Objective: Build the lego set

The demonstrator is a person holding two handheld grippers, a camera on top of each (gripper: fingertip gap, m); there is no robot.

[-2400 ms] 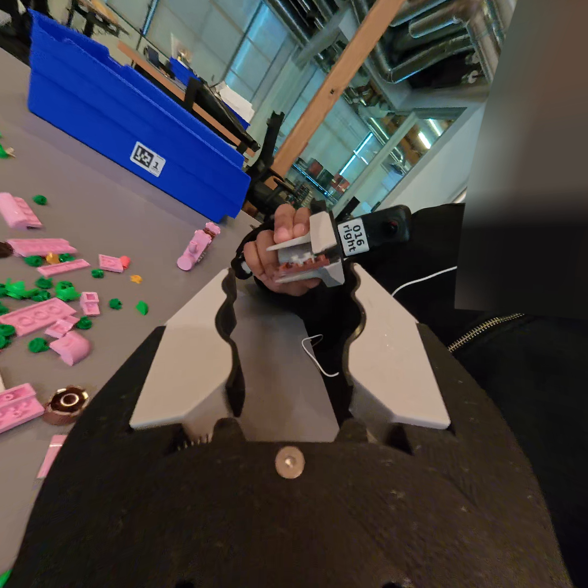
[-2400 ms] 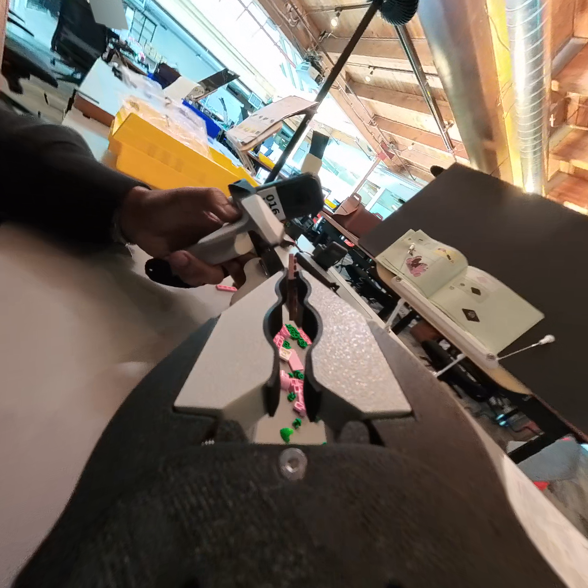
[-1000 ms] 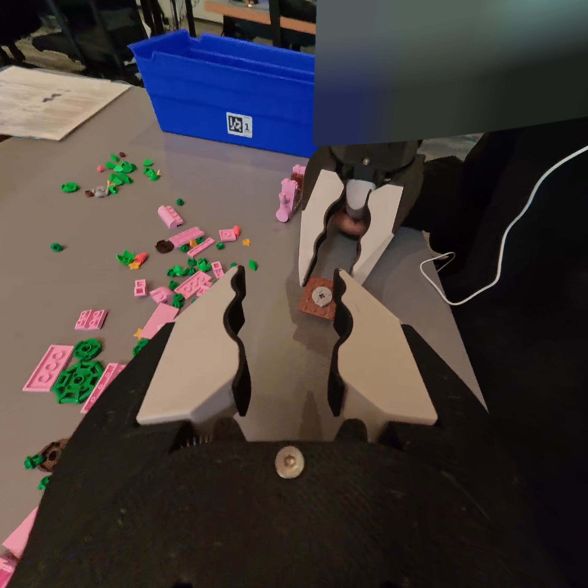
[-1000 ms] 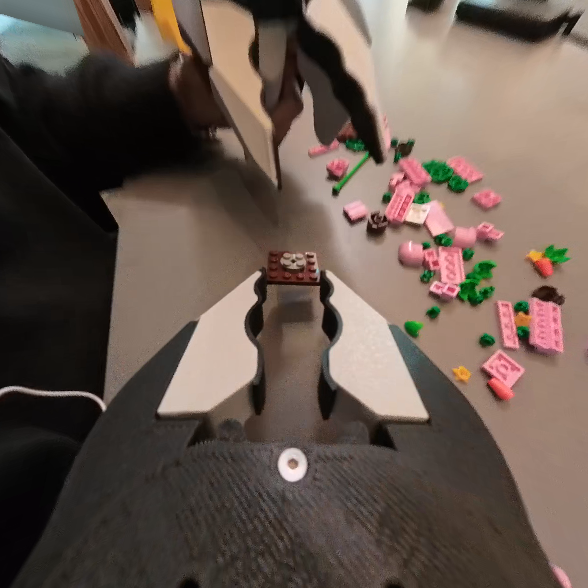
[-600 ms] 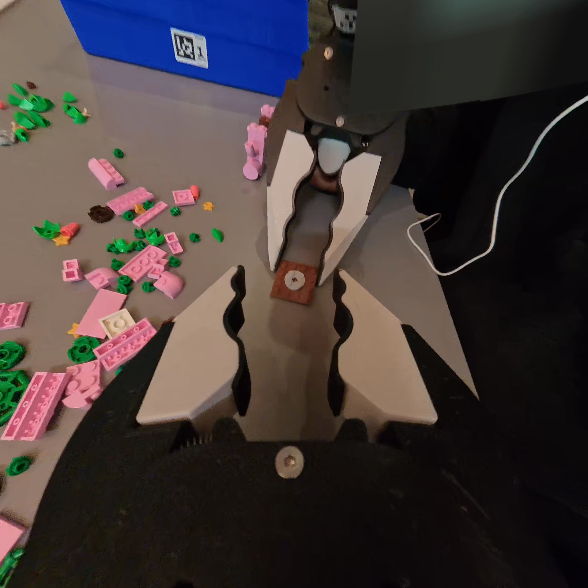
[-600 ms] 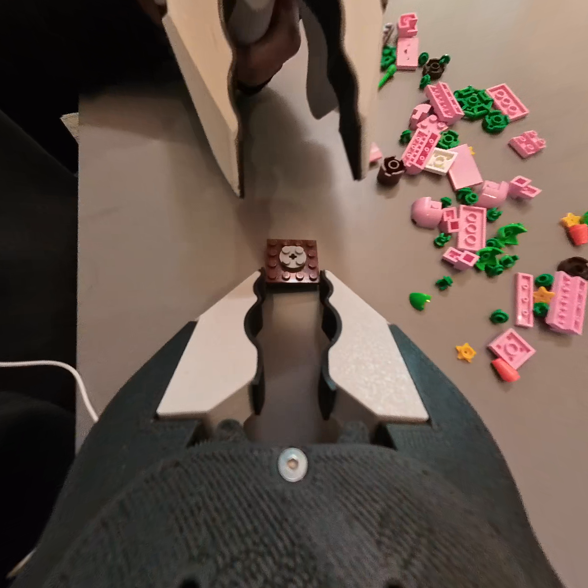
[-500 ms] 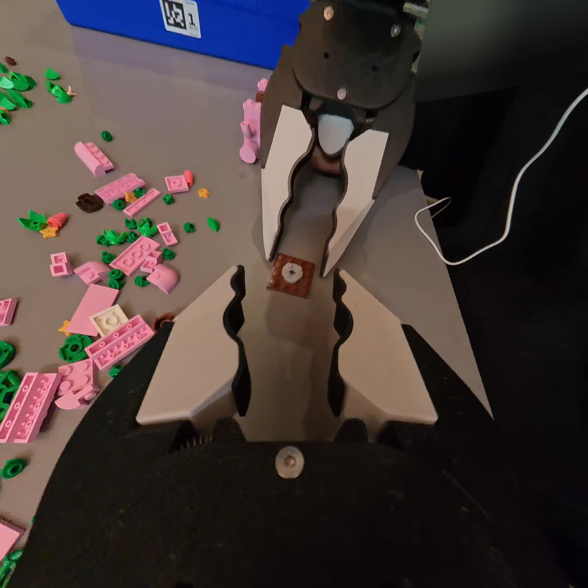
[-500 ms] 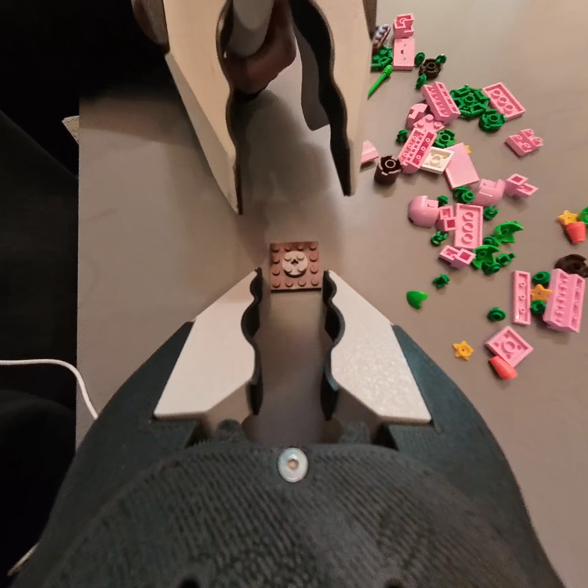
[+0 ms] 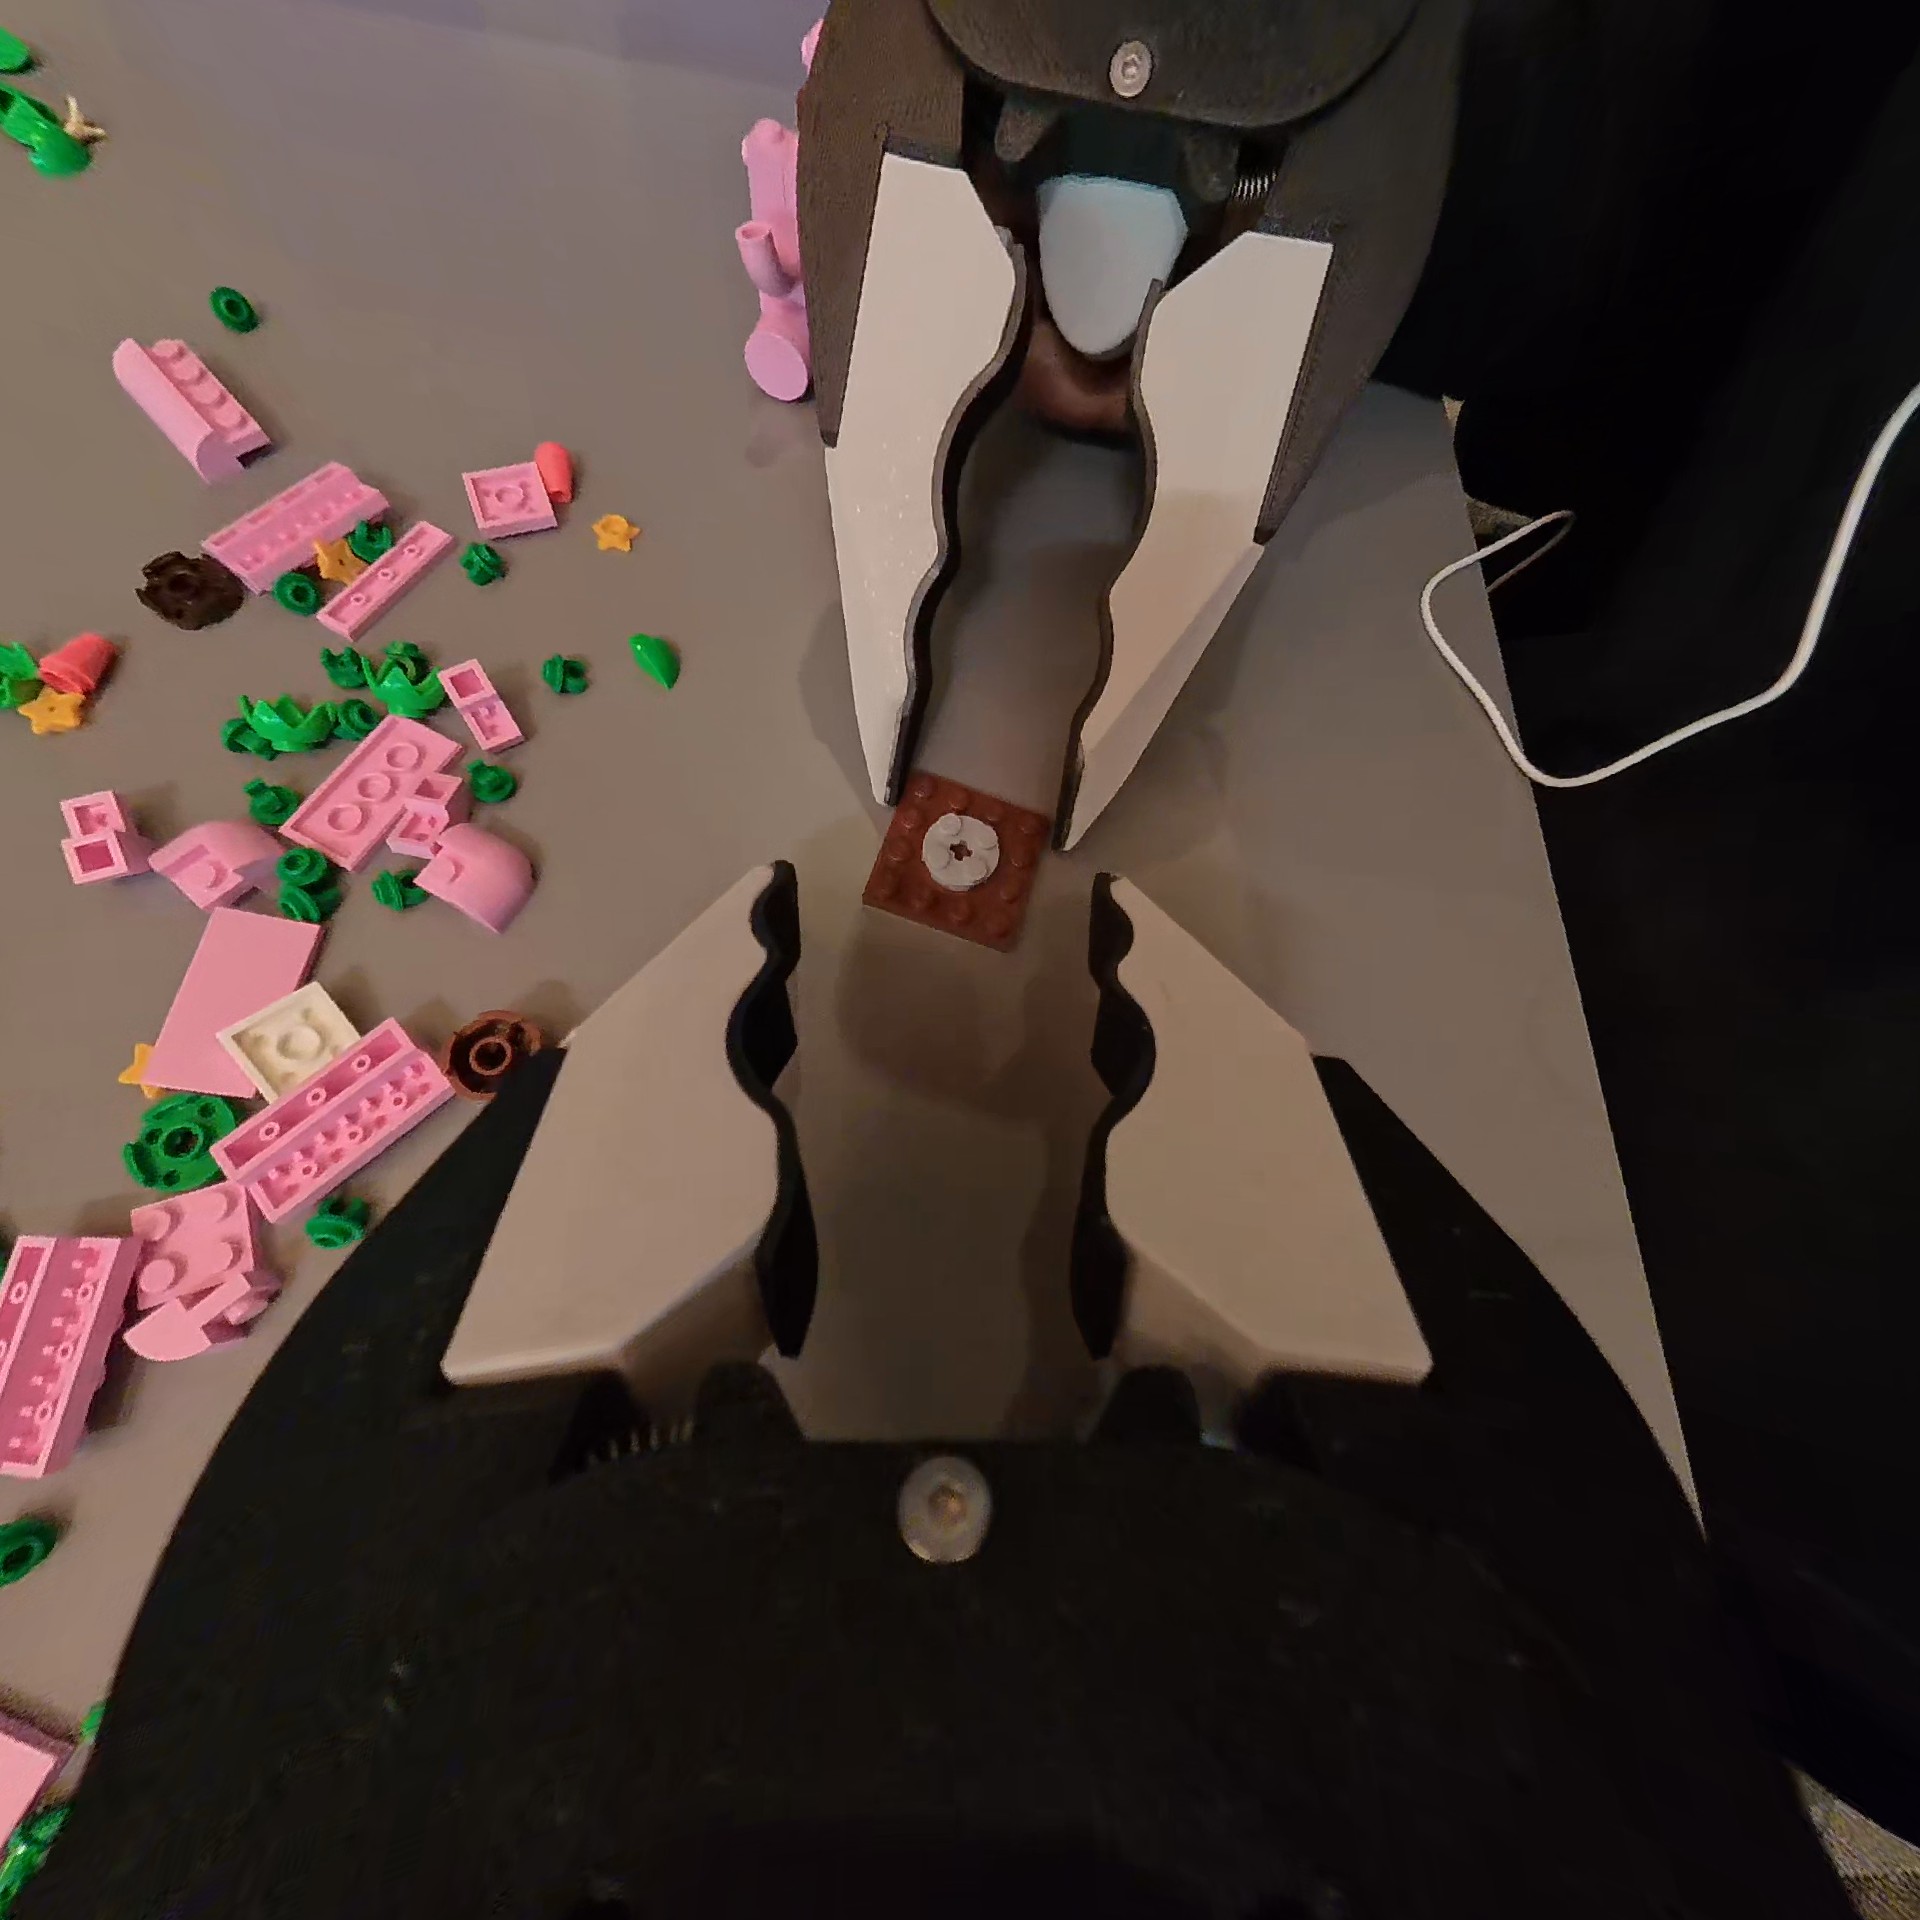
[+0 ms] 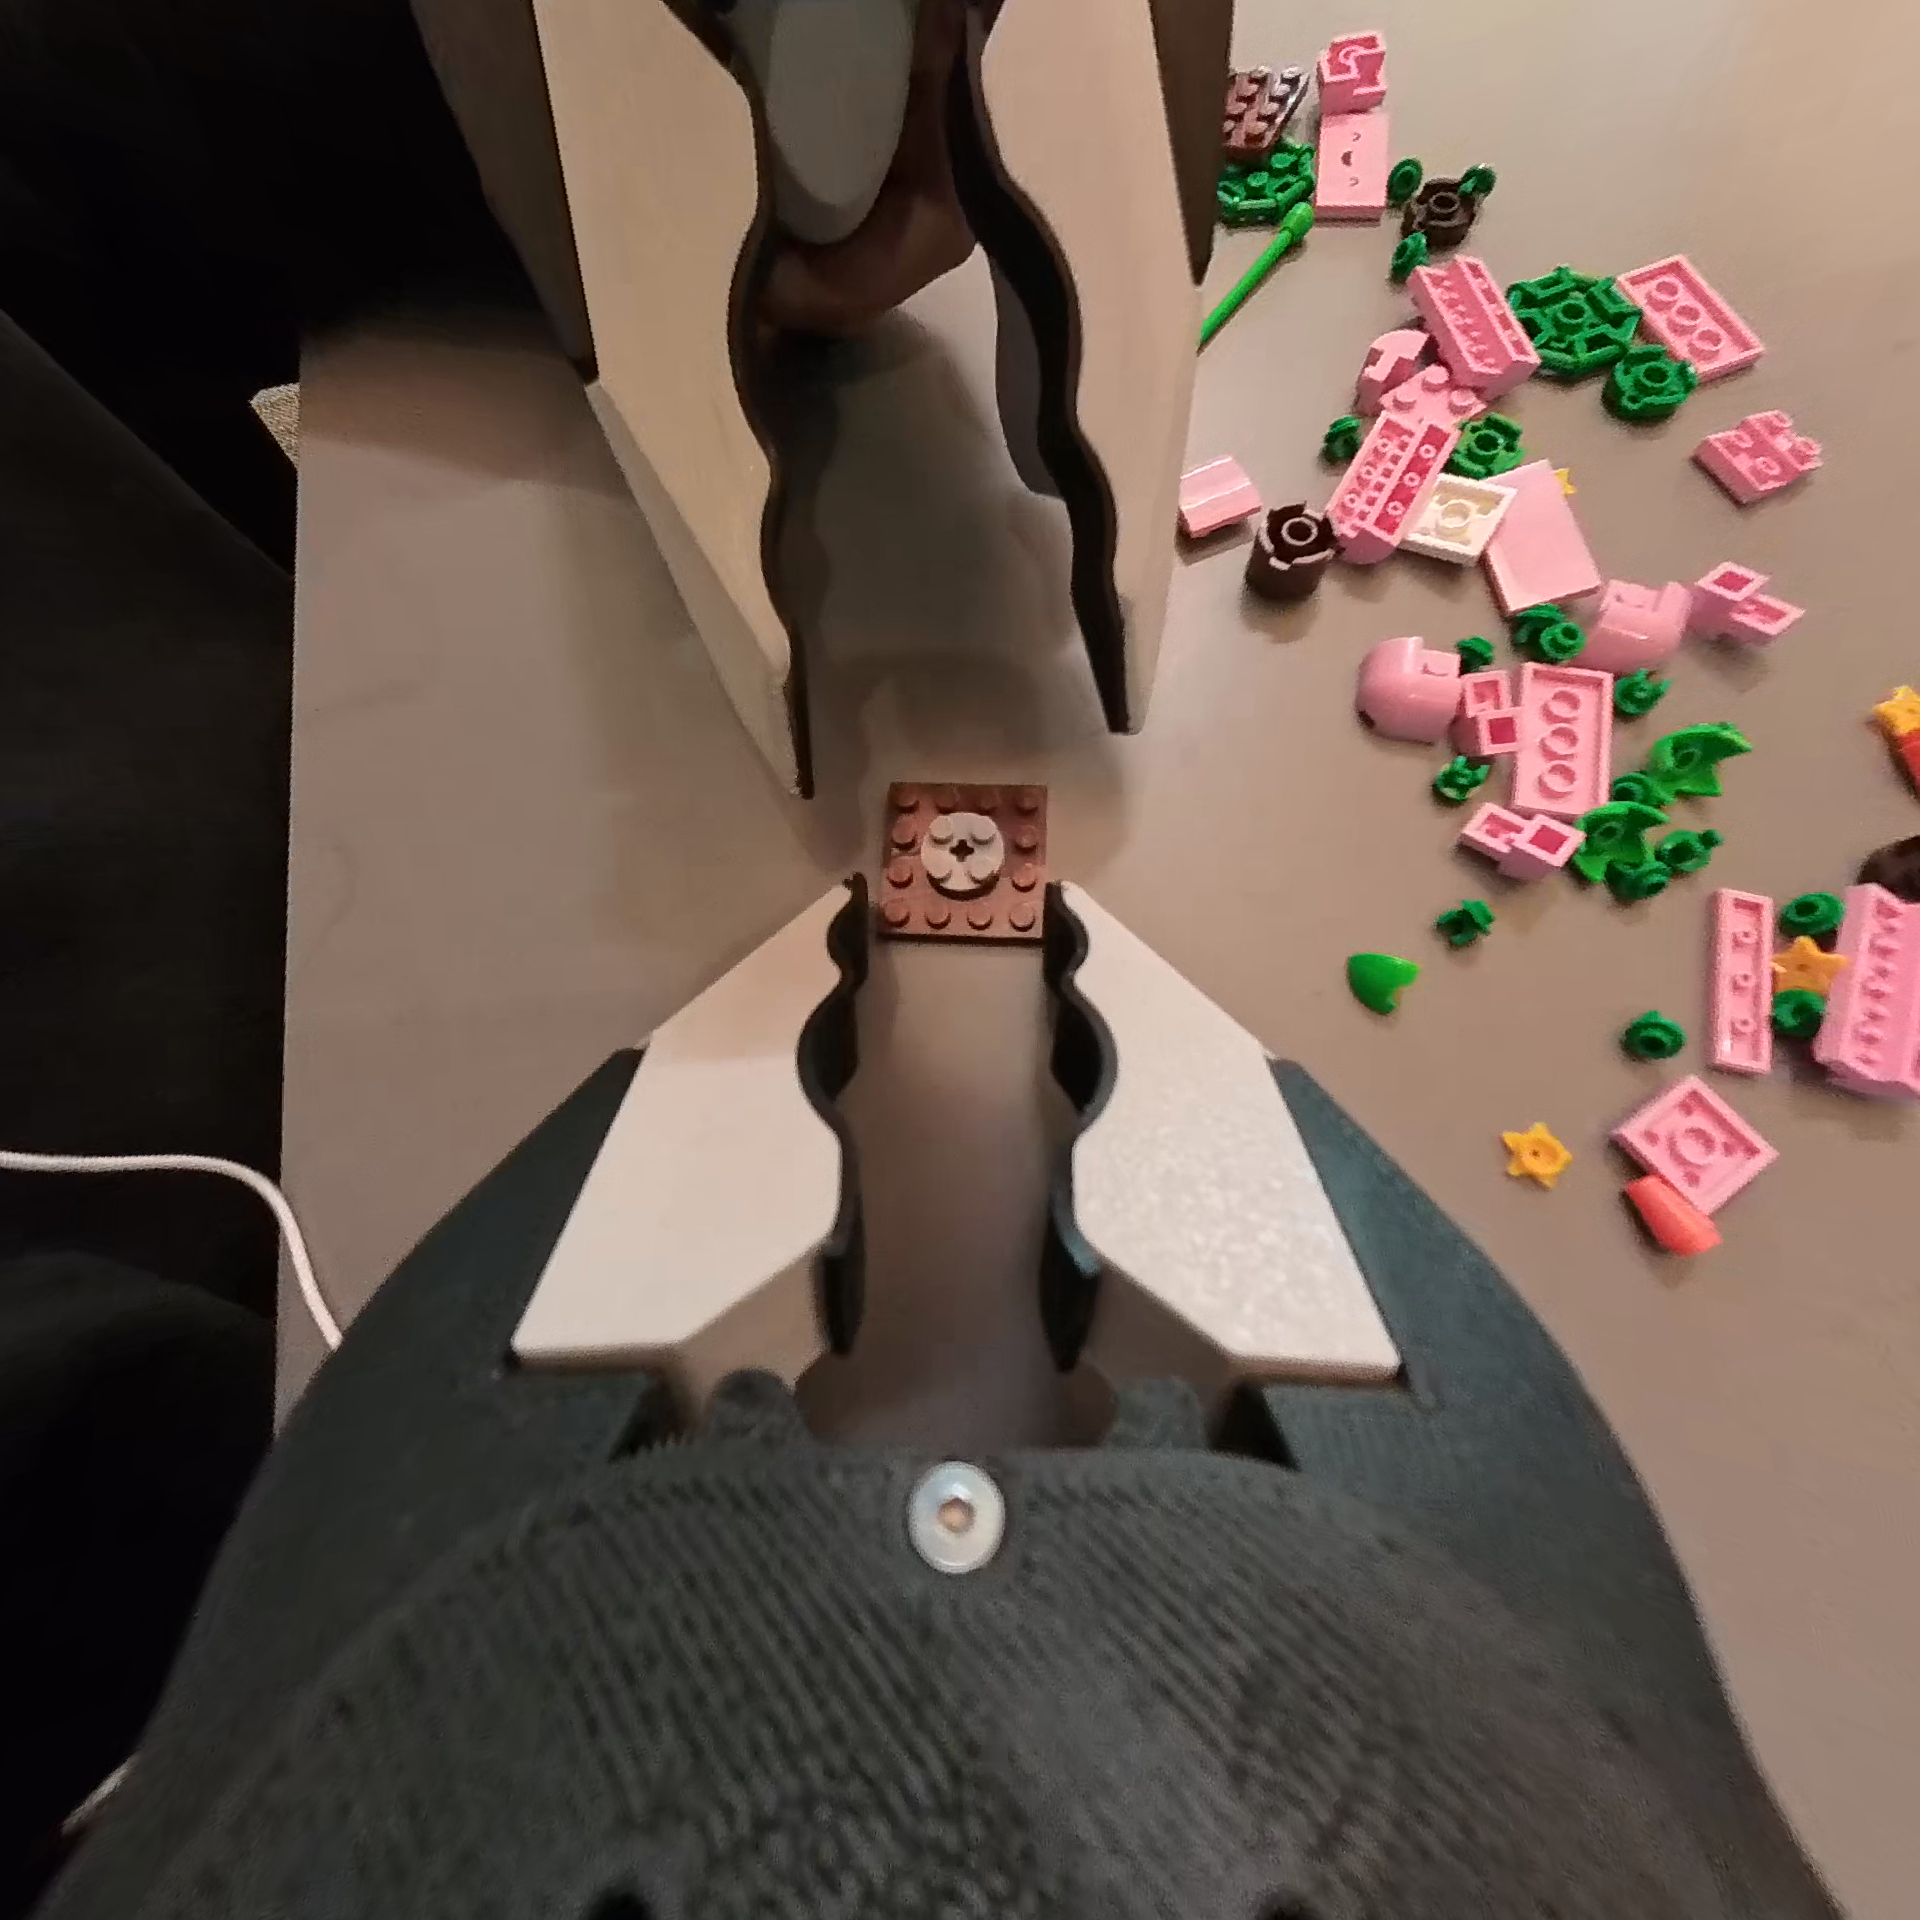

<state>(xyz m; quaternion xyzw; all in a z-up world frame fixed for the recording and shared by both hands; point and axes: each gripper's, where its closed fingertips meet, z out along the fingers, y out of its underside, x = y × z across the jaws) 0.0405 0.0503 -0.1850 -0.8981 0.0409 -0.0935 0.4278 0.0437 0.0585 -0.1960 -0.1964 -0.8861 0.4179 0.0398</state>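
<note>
A brown square plate point(image 9: 914, 894) with a grey round piece at its centre lies flat on the grey table point(image 9: 1299, 935). It also shows in the right wrist view point(image 10: 909, 914). My right gripper point(image 10: 958, 894) is open, its tips flanking the plate's near edge with a thin gap on each side. My left gripper point(image 9: 940, 881) is open and empty, its tips just short of the plate's opposite side. The two grippers face each other across the plate: the right one point(image 9: 979, 816) in the left wrist view, the left one point(image 10: 956, 748) in the right wrist view.
Several loose pink and green pieces point(image 9: 364, 790) are scattered left of the plate, on the right point(image 10: 1558, 727) in the right wrist view. A pink assembly point(image 9: 774, 281) stands farther back. A white cable point(image 9: 1558, 769) hangs past the table edge, by dark clothing. Left and right tips are no more than a few centimetres apart.
Both grippers came down from the air to the table. My right gripper laid the brown plate flat and opened off it. My left gripper moved in closer to the plate.
</note>
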